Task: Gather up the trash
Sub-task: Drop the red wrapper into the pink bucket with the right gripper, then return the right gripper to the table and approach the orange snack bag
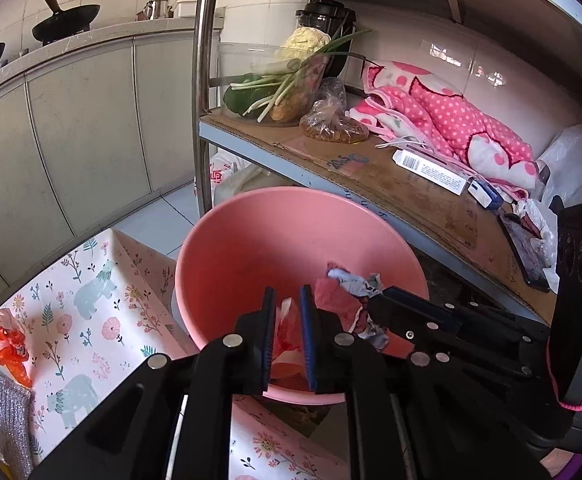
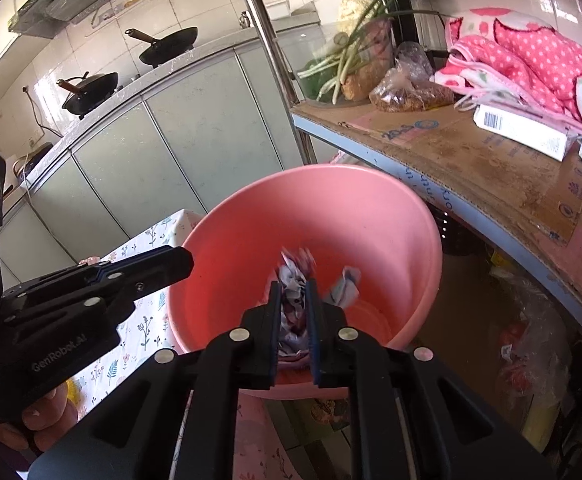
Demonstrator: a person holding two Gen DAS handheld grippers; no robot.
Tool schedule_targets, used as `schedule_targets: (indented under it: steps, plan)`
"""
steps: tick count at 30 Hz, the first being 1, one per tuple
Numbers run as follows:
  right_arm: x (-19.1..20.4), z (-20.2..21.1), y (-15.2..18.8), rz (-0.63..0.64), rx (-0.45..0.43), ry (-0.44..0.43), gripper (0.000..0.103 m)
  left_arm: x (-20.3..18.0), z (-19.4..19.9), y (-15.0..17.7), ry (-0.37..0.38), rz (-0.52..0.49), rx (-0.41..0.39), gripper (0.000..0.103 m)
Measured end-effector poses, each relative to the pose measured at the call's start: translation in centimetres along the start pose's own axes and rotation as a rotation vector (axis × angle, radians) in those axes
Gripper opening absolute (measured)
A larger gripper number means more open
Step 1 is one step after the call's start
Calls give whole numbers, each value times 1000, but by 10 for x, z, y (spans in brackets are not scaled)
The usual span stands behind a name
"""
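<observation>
A pink plastic basin (image 1: 251, 248) stands at the edge of the flowered tablecloth (image 1: 91, 304); it also shows in the right wrist view (image 2: 331, 220). My left gripper (image 1: 288, 304) is over the basin, shut on a red-and-white plastic wrapper (image 1: 287, 336). My right gripper (image 2: 294, 292) is over the basin too, shut on a crumpled white-and-purple wrapper (image 2: 293, 300). Another crumpled white scrap (image 2: 345, 286) lies inside the basin. An orange wrapper (image 1: 9, 340) lies on the tablecloth at the left.
A metal shelf (image 1: 371, 184) lined with cardboard stands right behind the basin, holding vegetables, a bag, small boxes and a pink spotted cloth (image 1: 451, 120). A silver scouring pad (image 1: 7, 420) lies near the orange wrapper. Grey cabinets with woks (image 1: 67, 20) run along the left.
</observation>
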State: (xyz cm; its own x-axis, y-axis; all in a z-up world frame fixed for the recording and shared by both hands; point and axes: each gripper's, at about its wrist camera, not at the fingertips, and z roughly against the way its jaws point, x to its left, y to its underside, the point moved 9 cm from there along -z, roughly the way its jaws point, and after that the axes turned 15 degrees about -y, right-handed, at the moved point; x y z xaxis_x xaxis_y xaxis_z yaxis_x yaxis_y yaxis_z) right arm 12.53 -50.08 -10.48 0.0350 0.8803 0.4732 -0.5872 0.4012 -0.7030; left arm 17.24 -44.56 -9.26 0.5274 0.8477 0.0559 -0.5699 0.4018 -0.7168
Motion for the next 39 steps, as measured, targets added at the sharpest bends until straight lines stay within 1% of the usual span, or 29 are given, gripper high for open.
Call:
schedule_targets:
  steps: [1,2,3,5,13,19,22,24,26,34,39]
  plan:
    - [-2,0,1,-15,2,-4,19,0,0,0,5,7,6,14]
    - [-2,0,1,-23,2,-5,26,1,1,-1,9,13,9,16]
    - [-3,1,1,-28,-1,-7,30,0,2,-1,10,15,9,17]
    - [-3,2,1,-28,-6,-9,32,0,5,-3,7,12,1,20]
    - [2,9,0,-18,-19,-14,34,-2,21,-8,4,2,-34,22]
    - [12,22,-6,-1,-40,-23,34,2,39,-15,11,15,-67,22]
    - [22,30,-9,14,-53,-32,35,7,52,-18,12,26,-86,22]
    - [30,36,-12,27,-66,-42,43,11,61,-20,13,32,-94,22]
    - [39,42,-14,41,-79,-54,45,16,72,-21,9,32,-109,22]
    - [76,54,-12,109,-88,-103,46,44,119,-15,-15,54,-147,24]
    - [99,53,-5,141,-73,-135,46,65,138,0,-27,81,-129,25]
